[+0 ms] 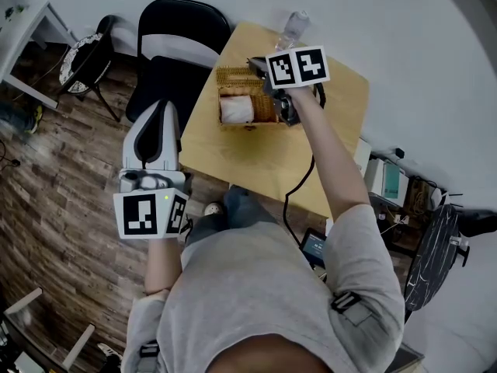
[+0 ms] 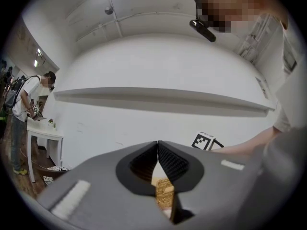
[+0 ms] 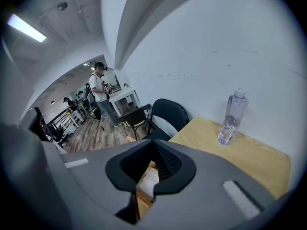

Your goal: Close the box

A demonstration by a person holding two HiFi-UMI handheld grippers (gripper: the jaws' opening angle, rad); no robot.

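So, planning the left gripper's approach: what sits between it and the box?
Head view: only the black chair's seat and a bare strip of table separate the left gripper from the box.

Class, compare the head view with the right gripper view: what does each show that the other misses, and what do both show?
Head view only: the left gripper, held away from the table. Right gripper view only: people standing in the far room. Both: the water bottle, the table and the black chair.

Feels like an open lab or workspace: bare white wall, wood floor, black chair, another person at a white table.
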